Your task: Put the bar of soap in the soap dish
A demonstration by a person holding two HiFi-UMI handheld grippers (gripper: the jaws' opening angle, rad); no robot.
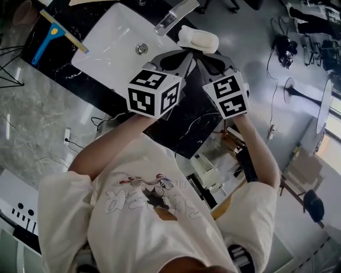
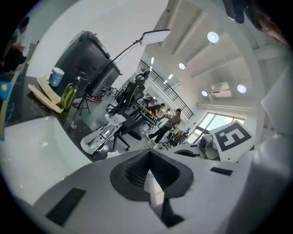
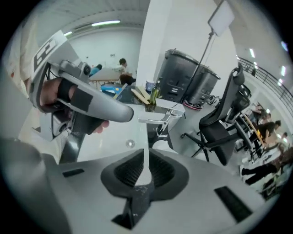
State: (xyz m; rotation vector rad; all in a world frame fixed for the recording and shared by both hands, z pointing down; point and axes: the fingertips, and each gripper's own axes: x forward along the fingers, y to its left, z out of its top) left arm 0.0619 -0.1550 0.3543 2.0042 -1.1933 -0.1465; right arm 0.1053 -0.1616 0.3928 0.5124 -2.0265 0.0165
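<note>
While the person [image 1: 144,202] is holding both tools up above the basin, the black marble counter [image 1: 96,13] is stretching across the top of the head view, with a white sink [image 1: 114,42] set into it. The left claw [image 1: 182,57] and the right claw [image 1: 206,59] are hovering side by side over the near right corner of the sink, their marker cubes facing the camera. In the left gripper view the left claw [image 2: 147,153] is sitting clenched with nothing between its pads, only a thin sliver of light showing. The right claw [image 3: 146,153] is looking the same in its own view: jaws drawn together and grasping nothing.

A blue and yellow squeegee [image 1: 50,34] is lying on the counter to the left of the sink. A chrome faucet [image 1: 176,16] is standing at the sink's far rim. Just beside it, the white soap dish [image 1: 206,42] is resting on the counter, well clear of both claws. The pale bar of soap [image 1: 193,35] appears to be lying in it, though the edge between the two is hard to make out.
</note>
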